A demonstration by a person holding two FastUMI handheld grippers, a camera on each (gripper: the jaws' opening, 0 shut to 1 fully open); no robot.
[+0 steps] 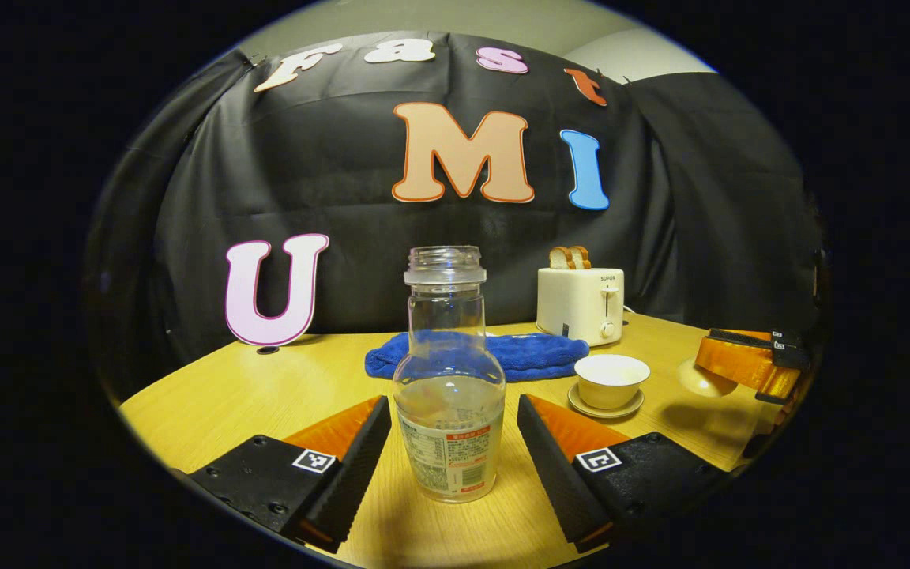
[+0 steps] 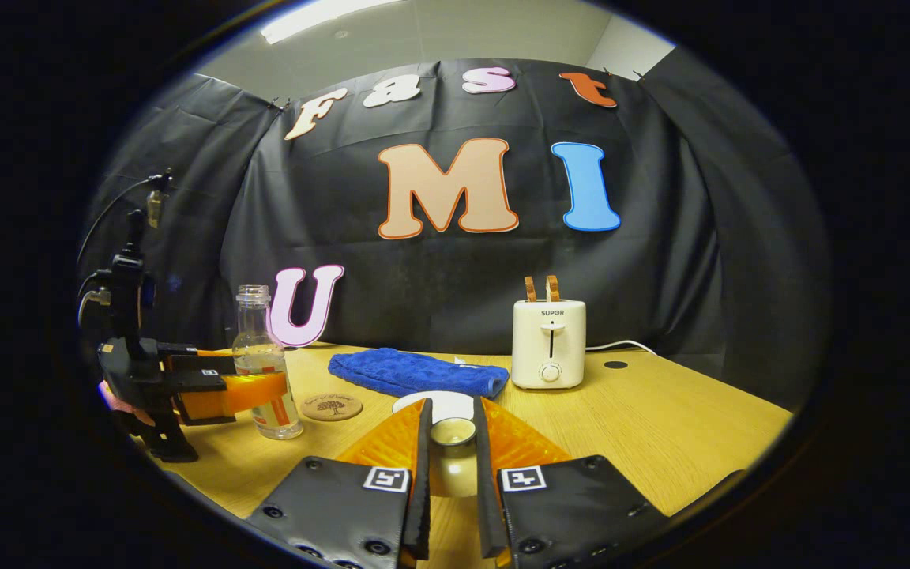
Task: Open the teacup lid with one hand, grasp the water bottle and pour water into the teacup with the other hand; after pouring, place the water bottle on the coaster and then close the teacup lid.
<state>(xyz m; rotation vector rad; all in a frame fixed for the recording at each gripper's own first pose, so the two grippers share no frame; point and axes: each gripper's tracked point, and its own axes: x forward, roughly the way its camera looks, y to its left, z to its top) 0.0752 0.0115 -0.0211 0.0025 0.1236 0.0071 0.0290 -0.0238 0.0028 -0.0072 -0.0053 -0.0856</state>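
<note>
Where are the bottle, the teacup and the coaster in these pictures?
bottle [image 1: 449,411]: left gripper view, on its clear body above the label.
teacup [image 1: 611,378]: left gripper view, on the bowl's outer wall.
coaster [image 2: 332,407]: right gripper view, on its flat top, right of the bottle.

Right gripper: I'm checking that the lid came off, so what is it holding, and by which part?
The right gripper is shut on the lid, by its knob; the cup stands open.
</note>
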